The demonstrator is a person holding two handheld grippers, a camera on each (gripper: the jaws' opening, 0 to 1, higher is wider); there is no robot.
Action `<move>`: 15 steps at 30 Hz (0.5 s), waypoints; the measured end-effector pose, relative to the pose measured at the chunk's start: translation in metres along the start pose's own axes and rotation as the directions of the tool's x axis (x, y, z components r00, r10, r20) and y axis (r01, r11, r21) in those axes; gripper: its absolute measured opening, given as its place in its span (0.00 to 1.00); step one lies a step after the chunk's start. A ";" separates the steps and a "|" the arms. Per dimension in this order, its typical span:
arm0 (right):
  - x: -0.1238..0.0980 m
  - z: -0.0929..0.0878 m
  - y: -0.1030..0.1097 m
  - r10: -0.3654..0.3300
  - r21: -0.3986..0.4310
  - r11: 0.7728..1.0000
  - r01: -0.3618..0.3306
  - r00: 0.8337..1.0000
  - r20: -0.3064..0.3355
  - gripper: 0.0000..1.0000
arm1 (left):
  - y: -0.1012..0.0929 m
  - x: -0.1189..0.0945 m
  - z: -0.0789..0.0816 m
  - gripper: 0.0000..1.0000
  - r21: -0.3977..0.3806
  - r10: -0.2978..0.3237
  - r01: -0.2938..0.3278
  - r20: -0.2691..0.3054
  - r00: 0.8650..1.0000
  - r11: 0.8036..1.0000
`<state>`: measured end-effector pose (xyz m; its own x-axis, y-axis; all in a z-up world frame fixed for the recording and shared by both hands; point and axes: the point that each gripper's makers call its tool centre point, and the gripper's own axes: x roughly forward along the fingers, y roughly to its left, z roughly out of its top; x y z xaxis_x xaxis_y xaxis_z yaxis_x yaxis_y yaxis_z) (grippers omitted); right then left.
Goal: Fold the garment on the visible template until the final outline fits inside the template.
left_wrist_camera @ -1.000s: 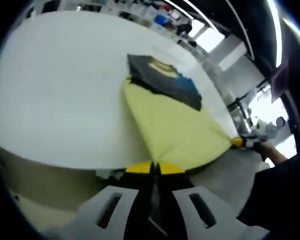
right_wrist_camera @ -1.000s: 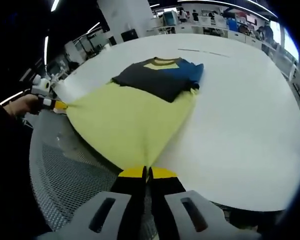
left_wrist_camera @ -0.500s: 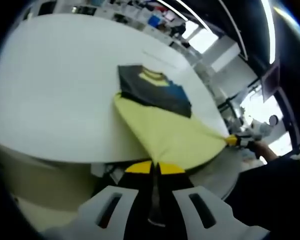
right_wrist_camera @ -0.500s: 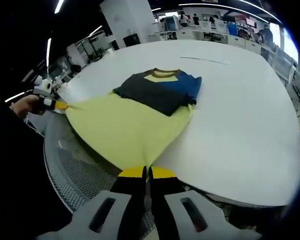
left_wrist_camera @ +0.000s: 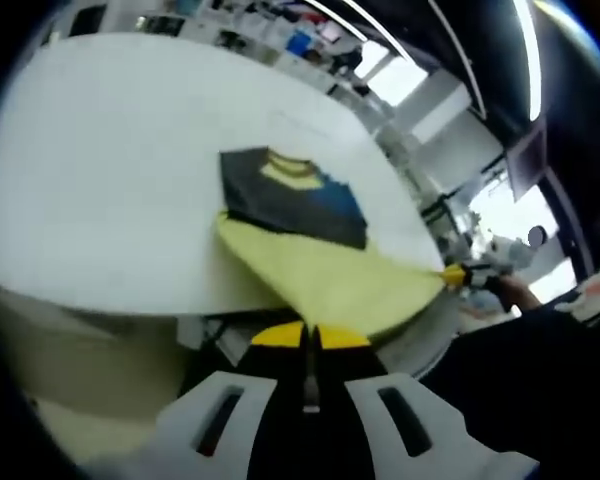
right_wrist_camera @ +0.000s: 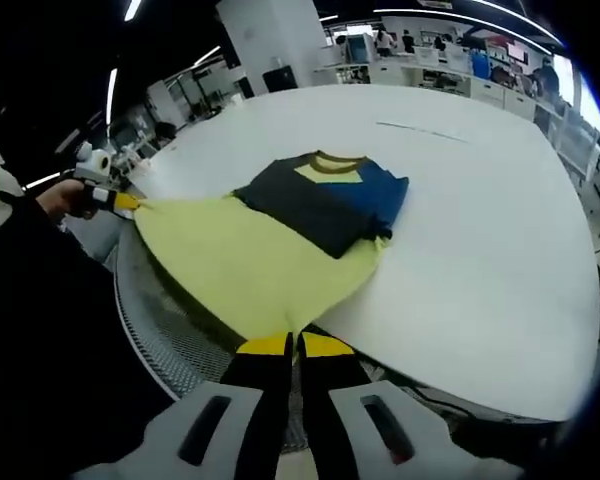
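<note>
Left gripper (left_wrist_camera: 307, 335) jaws closed on one yellow hem corner of the garment (left_wrist_camera: 310, 255); right gripper (right_wrist_camera: 292, 344) jaws closed on the other, past the tabletop (right_wrist_camera: 480, 230) edge.

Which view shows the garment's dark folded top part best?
The right gripper view: the dark top part sits near centre, with its yellow collar and blue sleeve clear. The left gripper view shows that same part smaller and blurrier.
</note>
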<state>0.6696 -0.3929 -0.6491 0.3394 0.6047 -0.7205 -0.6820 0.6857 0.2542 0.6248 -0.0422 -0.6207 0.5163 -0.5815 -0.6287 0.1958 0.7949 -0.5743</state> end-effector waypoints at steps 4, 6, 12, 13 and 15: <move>0.000 0.011 -0.007 -0.011 -0.012 1.000 0.011 1.000 0.018 0.03 | -0.001 0.004 0.018 0.00 0.017 -0.008 0.007 0.028 1.000 1.000; 0.002 0.018 -0.011 -0.018 -0.020 1.000 0.018 0.999 0.027 0.03 | 0.000 0.009 0.026 0.00 0.024 -0.007 0.007 0.037 0.999 1.000; 0.009 0.052 -0.036 -0.040 -0.095 0.995 0.044 0.998 0.047 0.03 | 0.004 0.022 0.068 0.00 0.088 0.008 -0.016 0.090 0.996 0.996; 0.011 0.060 -0.041 -0.042 -0.106 0.993 0.047 0.998 0.049 0.03 | 0.004 0.026 0.077 0.00 0.094 0.009 -0.018 0.097 0.995 0.995; 0.015 0.072 -0.051 -0.046 -0.147 0.988 0.053 0.998 0.045 0.03 | 0.007 0.032 0.090 0.00 0.102 0.009 -0.020 0.106 0.994 0.995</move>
<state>0.7563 -0.3897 -0.6263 0.3996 0.5899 -0.7016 -0.7509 0.6497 0.1186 0.7175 -0.0395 -0.5972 0.6038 -0.5526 -0.5745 0.2696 0.8198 -0.5052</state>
